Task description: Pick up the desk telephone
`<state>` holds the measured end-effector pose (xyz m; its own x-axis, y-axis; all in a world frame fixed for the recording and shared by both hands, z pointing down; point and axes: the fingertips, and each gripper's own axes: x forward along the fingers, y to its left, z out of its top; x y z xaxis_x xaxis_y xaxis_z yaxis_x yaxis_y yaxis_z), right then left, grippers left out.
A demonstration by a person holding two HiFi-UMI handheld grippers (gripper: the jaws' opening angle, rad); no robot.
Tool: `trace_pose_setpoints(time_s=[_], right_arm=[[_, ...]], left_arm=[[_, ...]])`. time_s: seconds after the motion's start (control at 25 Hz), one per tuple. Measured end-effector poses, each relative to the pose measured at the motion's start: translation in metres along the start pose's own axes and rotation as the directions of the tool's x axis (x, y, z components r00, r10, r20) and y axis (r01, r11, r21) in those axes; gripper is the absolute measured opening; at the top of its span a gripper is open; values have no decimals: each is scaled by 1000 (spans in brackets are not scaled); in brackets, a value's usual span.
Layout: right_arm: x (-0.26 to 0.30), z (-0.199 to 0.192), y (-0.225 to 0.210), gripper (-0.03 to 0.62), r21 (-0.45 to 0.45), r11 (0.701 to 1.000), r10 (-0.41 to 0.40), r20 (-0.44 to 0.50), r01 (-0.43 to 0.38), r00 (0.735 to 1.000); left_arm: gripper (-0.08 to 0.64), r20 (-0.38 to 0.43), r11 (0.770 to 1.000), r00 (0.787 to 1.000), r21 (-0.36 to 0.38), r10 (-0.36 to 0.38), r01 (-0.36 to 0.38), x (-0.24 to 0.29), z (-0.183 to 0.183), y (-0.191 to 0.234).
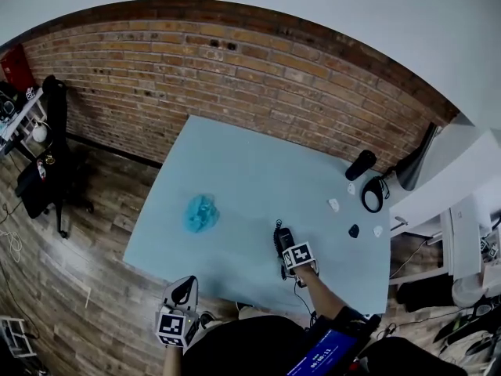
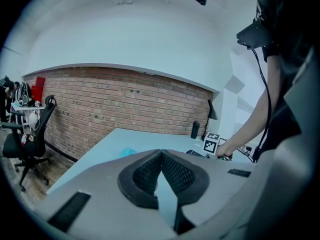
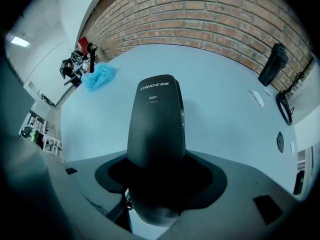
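One pale blue table (image 1: 250, 159) is filling the middle of the head view, with a brick wall (image 1: 235, 77) running behind it. One black desk telephone (image 1: 280, 236) is lying at lower centre-right of the tabletop. One crumpled blue cloth (image 1: 201, 213) is sitting to its left, well apart. Toward the right edge are standing one black cylinder (image 1: 361, 164) and one black ring-shaped item (image 1: 374, 194), with three small white pieces (image 1: 333, 204) and one small black piece (image 1: 354, 230) scattering between them and the telephone. All four pieces are showing too small to identify. One office chair (image 1: 55, 151) is standing at far left. Two grippers are showing. The right gripper (image 1: 286, 249) is clamping its tongs on the telephone's rounded end, and its marker cube is covering that end in the head view. Whether the telephone is touching the table is not showing. The forearm is reaching up from the lower right, the gripper pointing steeply downward. The left gripper (image 2: 161, 154) is hanging off the near table edge at lower left, aiming roughly level at the wall. Its tongs are meeting at the tips and holding nothing, and its hand is being cut off by the bottom edge.
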<state>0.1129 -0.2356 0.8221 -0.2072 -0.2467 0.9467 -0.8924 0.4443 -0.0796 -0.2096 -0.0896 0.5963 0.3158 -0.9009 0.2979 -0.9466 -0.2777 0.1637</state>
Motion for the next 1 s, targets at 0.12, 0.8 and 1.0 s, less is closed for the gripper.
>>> trace_pose_setpoints(time_s=[0.12, 0.8, 1.0], right_arm=[[-7, 6, -1, 289, 22, 1000, 4, 38, -4, 999], [-48, 31, 10, 290, 78, 996, 19, 219, -37, 976], [-67, 38, 12, 290, 102, 993, 21, 291, -53, 957]], left_arm=[[28, -11, 1000, 1000, -1, -15, 15, 2, 0, -2], [28, -11, 994, 994, 22, -105, 105, 15, 6, -18], [28, -13, 991, 991, 33, -131, 131, 17, 7, -20]])
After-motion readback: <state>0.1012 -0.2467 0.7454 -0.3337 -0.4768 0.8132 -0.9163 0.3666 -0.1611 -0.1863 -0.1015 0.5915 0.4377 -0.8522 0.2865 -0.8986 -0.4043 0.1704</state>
